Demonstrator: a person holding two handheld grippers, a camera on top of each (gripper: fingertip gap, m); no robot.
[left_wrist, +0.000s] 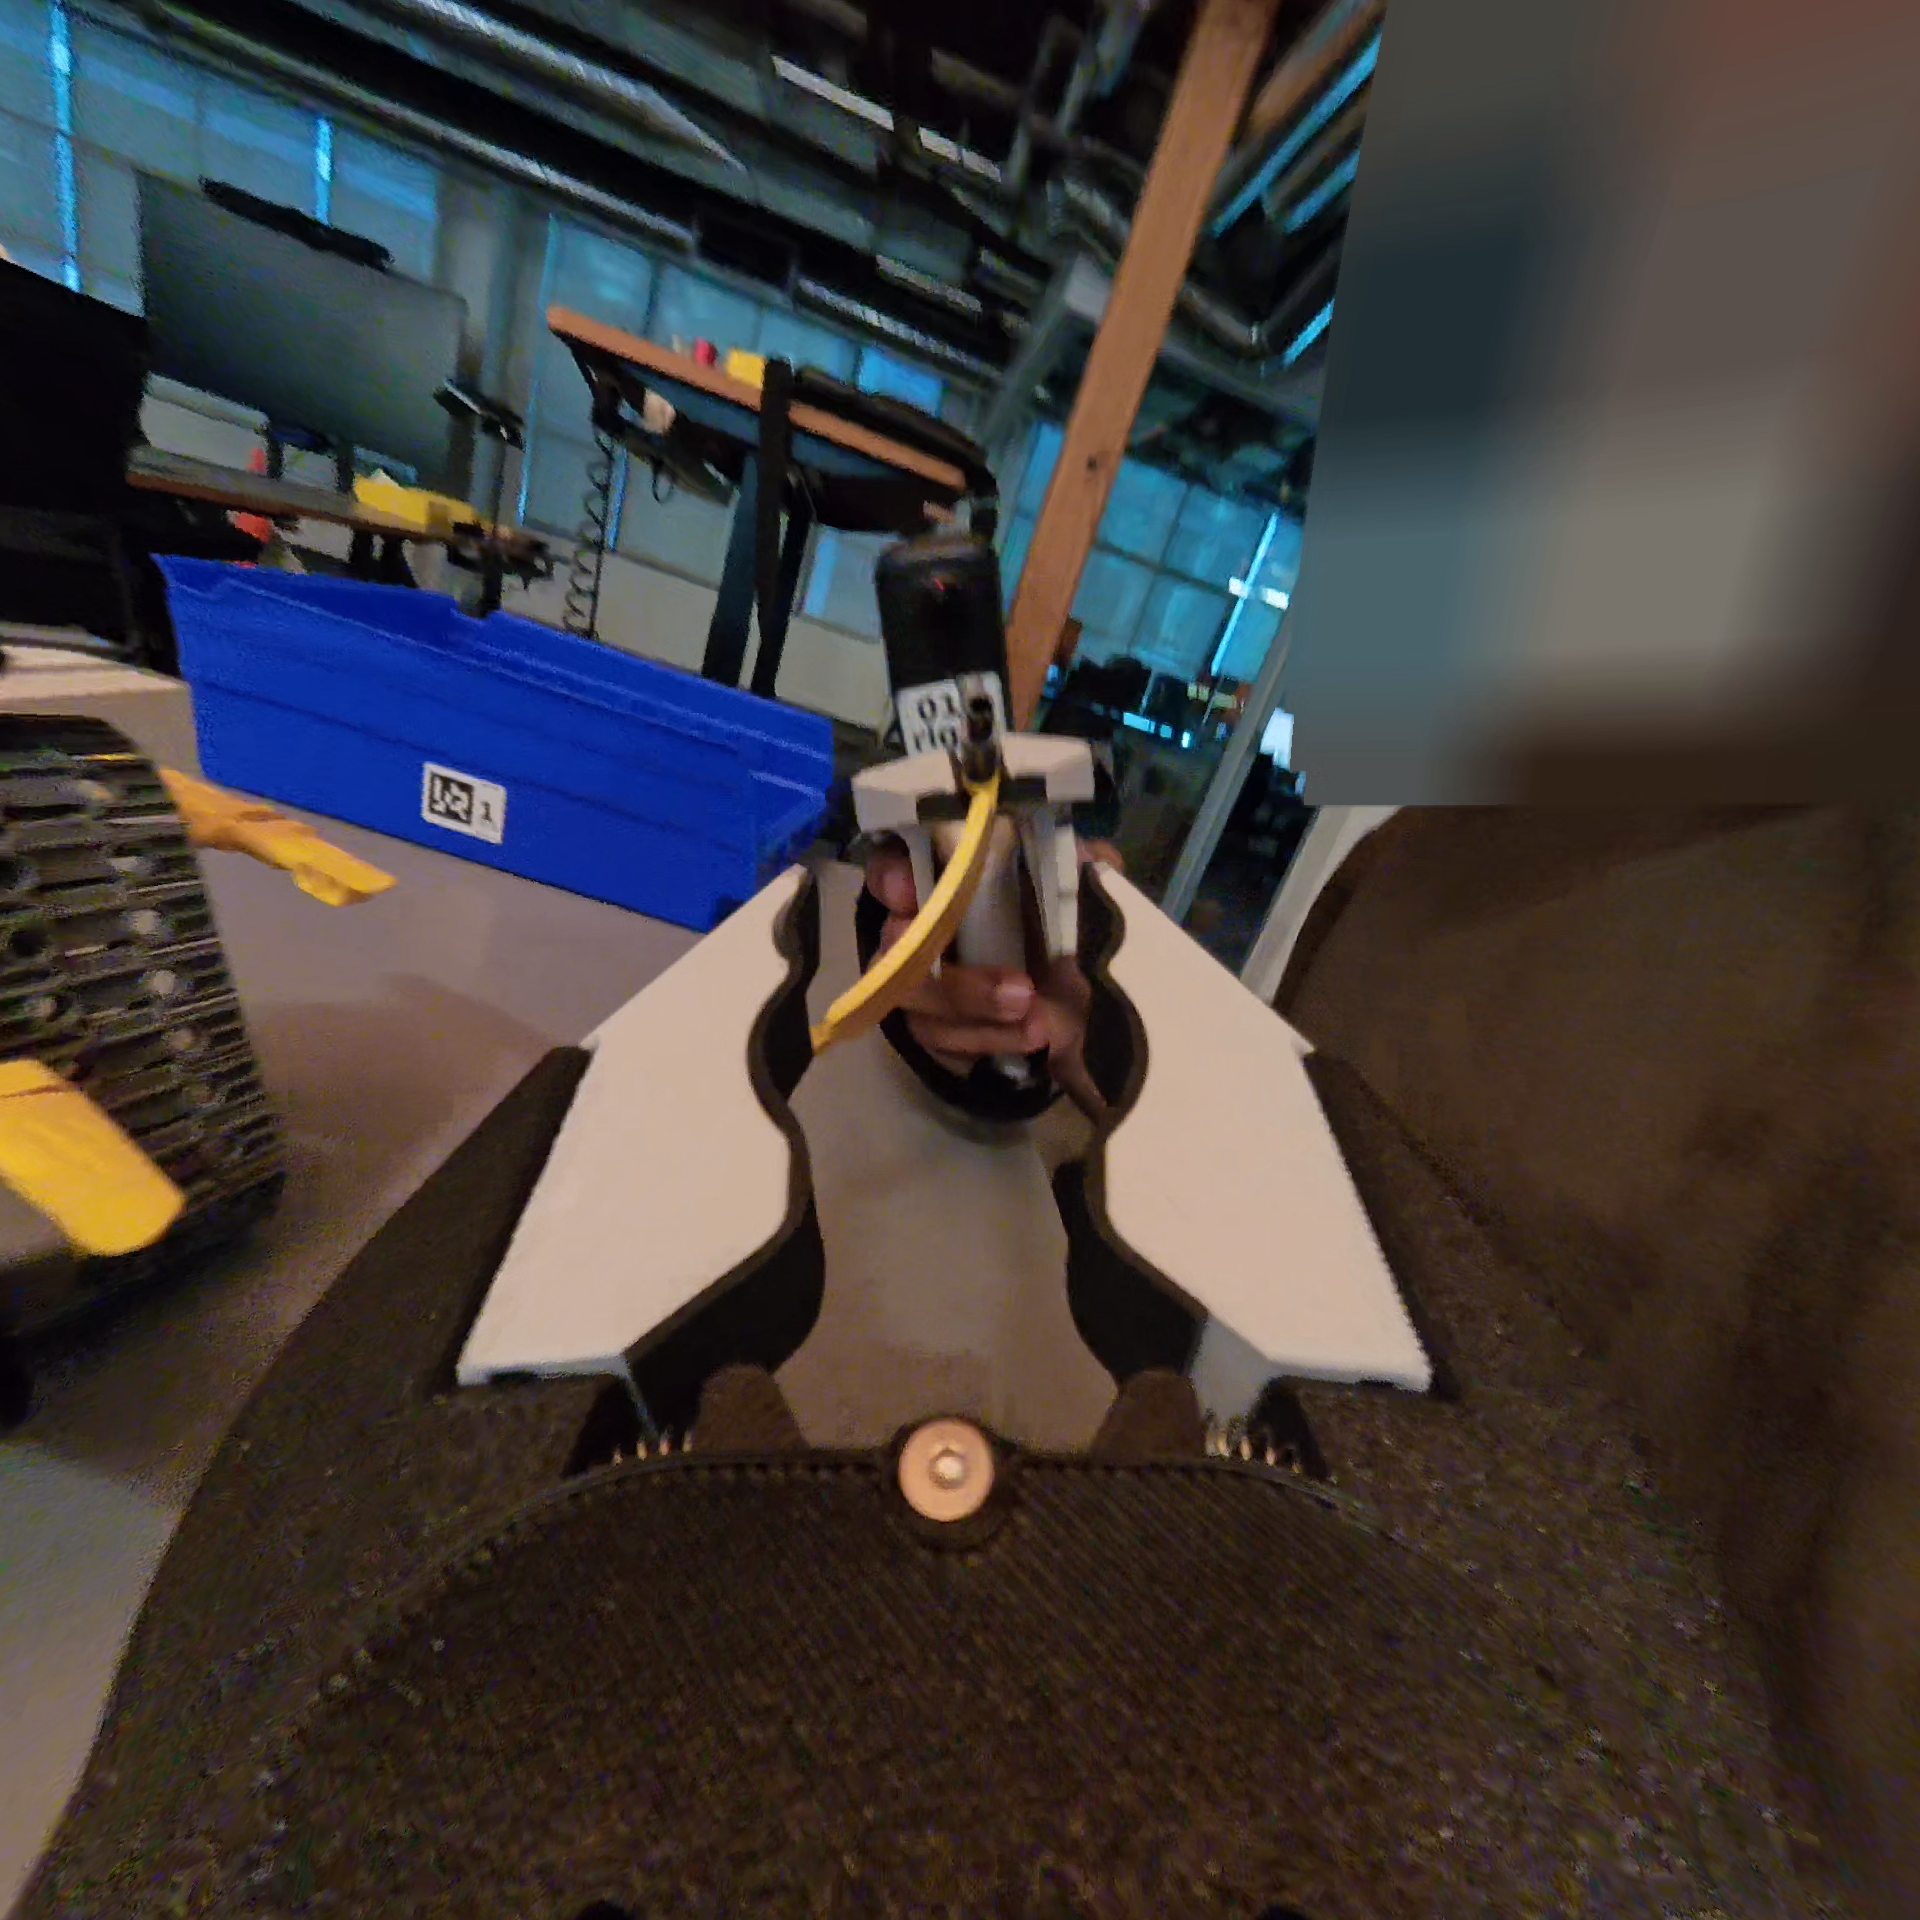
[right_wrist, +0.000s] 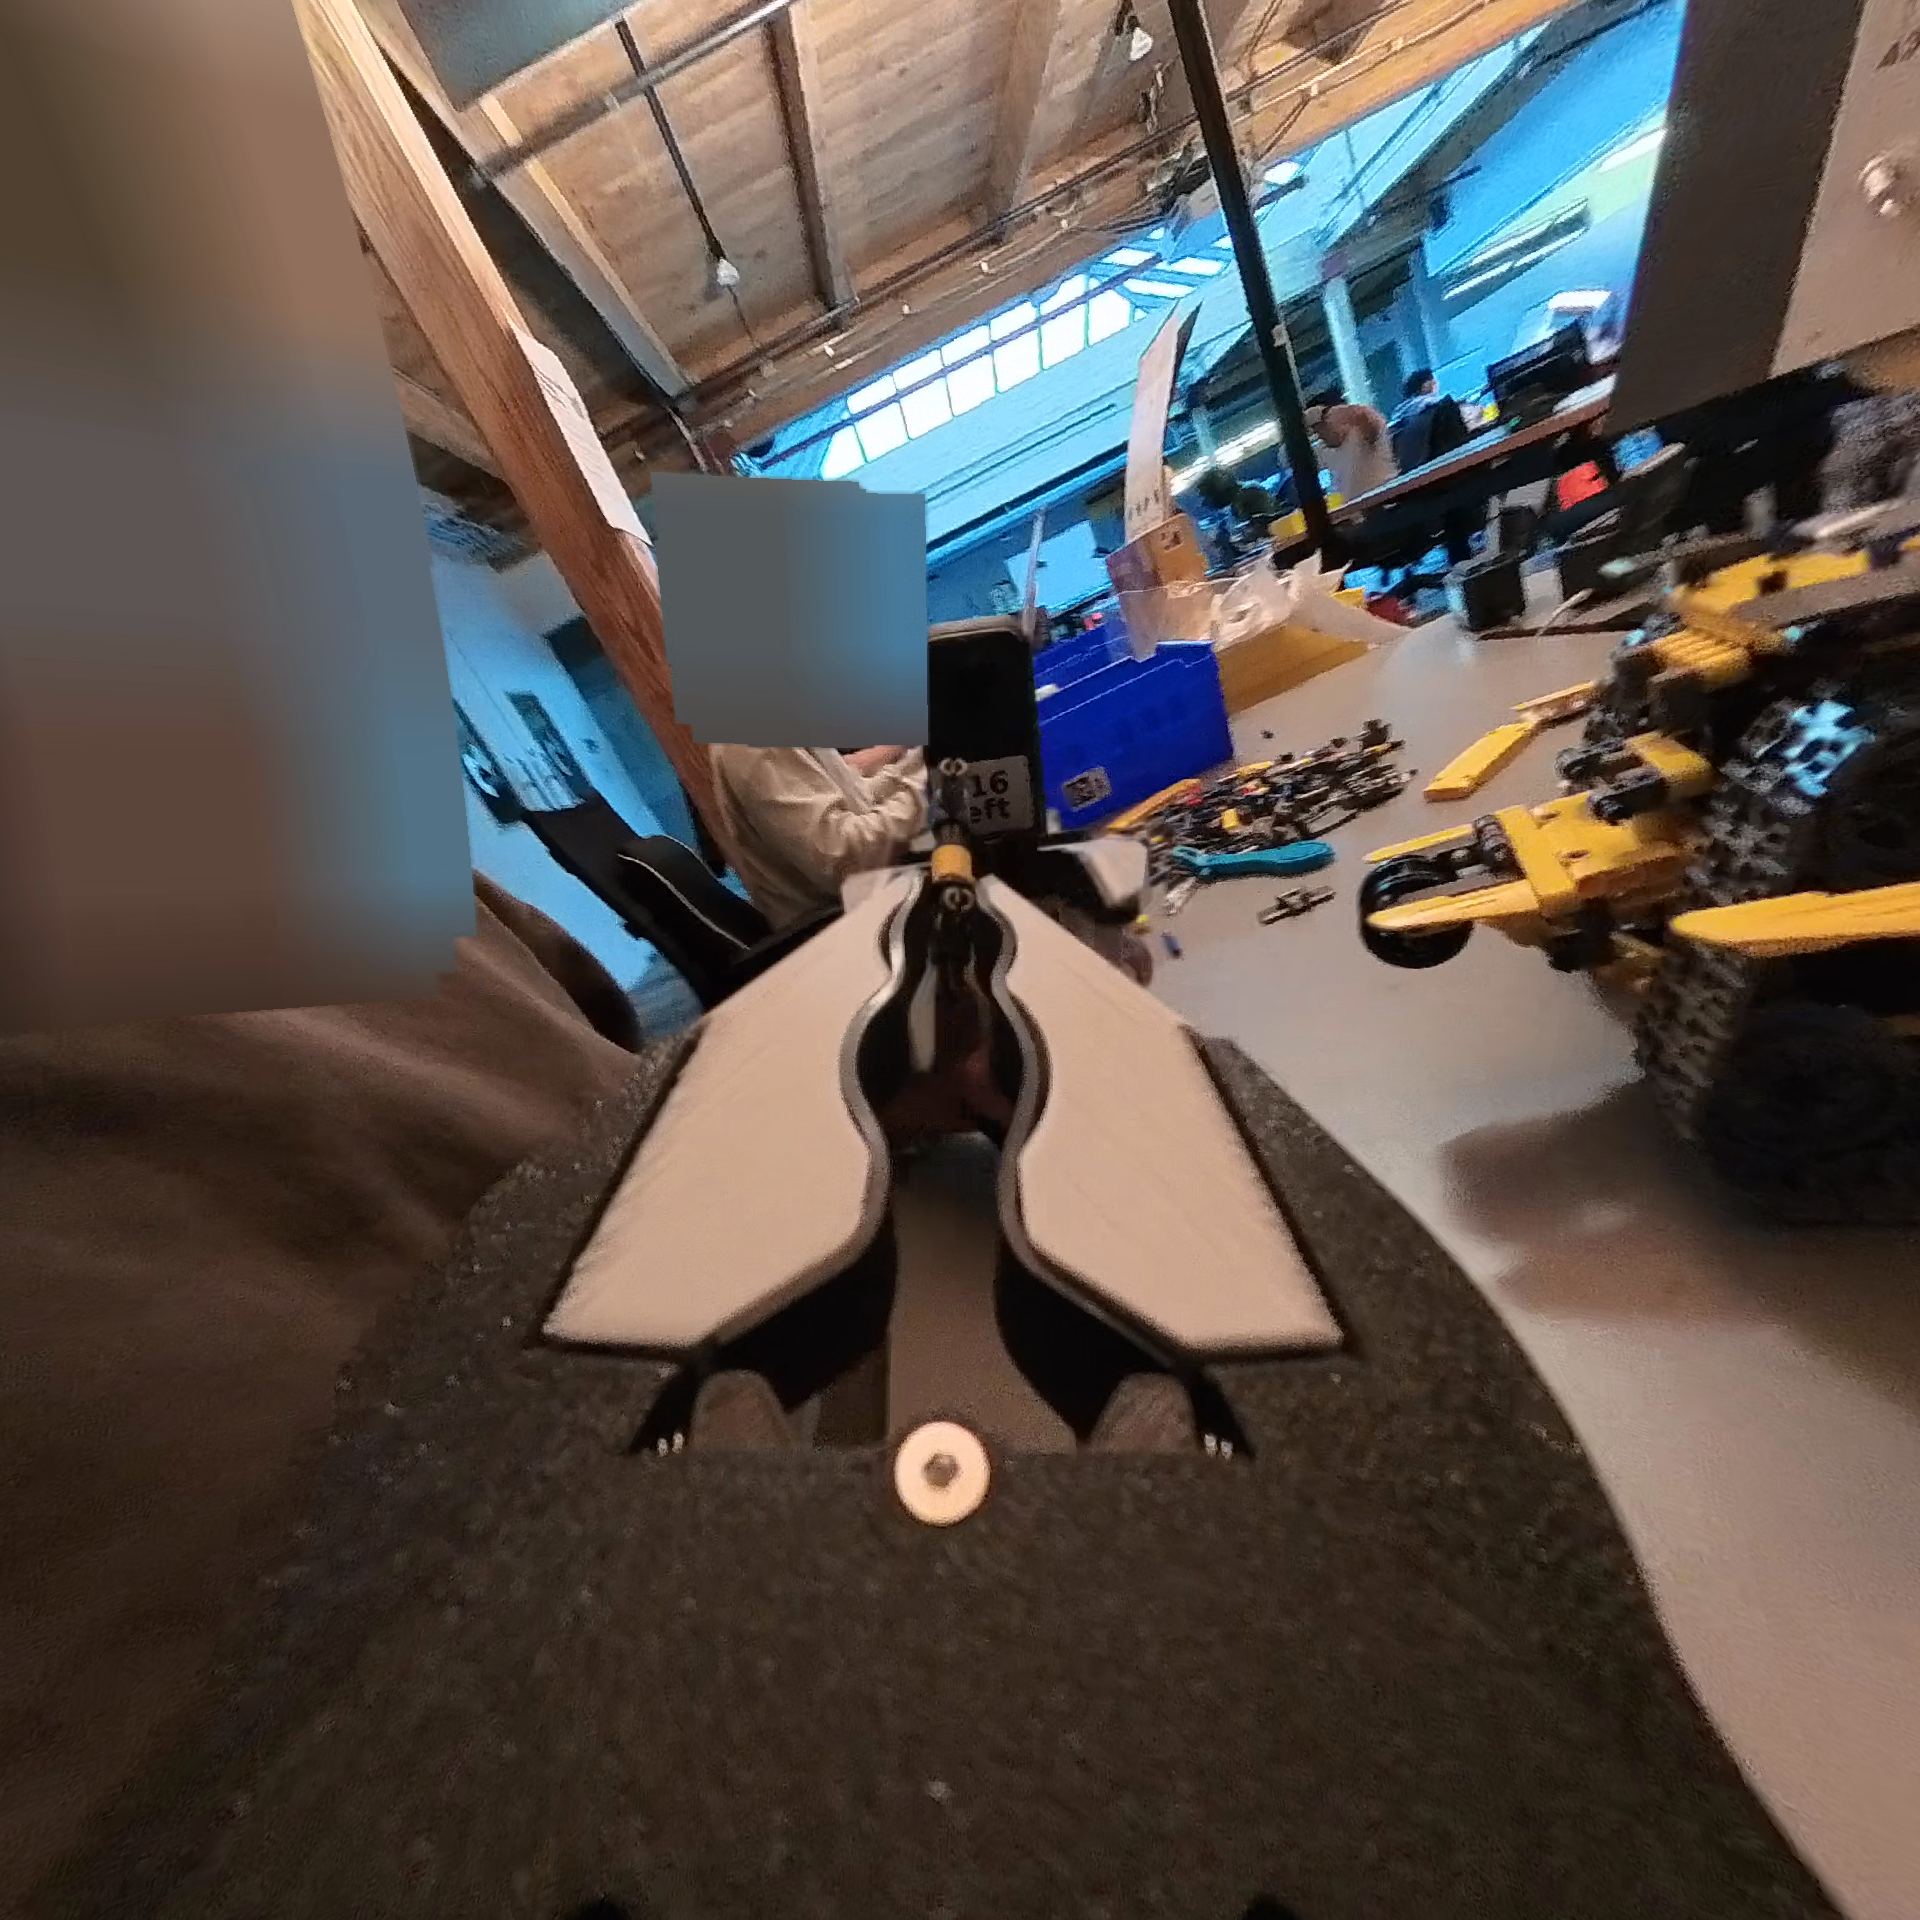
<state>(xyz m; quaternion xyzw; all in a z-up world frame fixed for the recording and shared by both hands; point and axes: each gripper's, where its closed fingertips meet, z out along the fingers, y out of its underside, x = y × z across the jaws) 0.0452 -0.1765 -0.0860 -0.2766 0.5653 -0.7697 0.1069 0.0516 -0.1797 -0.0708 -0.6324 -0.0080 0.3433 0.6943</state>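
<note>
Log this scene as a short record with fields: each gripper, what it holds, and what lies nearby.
left gripper: open, holds nothing, points at the right gripper
right gripper: shut on a curved yellow strip at its fingertips
surface: grey table
beside left gripper: blue bin
beside right gripper: yellow and black toy vehicle, pile of loose parts
</note>
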